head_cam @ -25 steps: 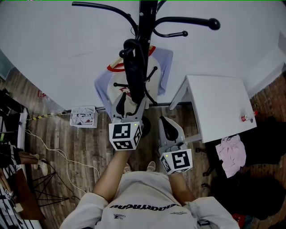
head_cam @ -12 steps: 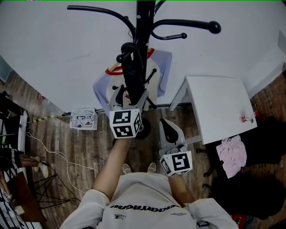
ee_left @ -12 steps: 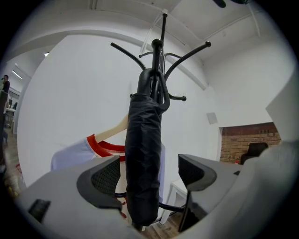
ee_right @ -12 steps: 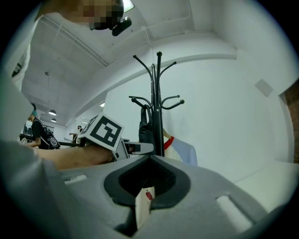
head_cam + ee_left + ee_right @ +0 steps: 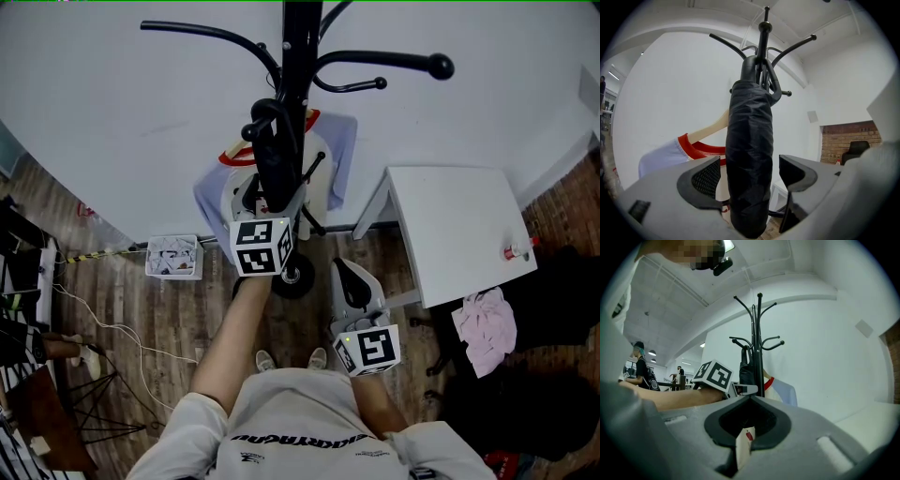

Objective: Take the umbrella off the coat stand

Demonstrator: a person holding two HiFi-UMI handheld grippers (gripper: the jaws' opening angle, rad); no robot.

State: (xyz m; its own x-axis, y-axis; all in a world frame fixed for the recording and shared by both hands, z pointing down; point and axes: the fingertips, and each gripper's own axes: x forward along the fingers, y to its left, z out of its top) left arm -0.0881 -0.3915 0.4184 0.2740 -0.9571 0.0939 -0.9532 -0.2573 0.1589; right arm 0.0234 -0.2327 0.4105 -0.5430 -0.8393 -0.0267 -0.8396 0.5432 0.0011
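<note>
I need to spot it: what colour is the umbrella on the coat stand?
Black. The umbrella shows best in the left gripper view.

Head view steeply down; both gripper views level, left close to coat stand [image 5: 763,40], right farther; stand shared.

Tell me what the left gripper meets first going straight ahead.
Probably the umbrella: it hangs between the jaws of the left gripper, which have just been opening and don't grip it. The coat stand comes behind it, though depth is unclear.
</note>
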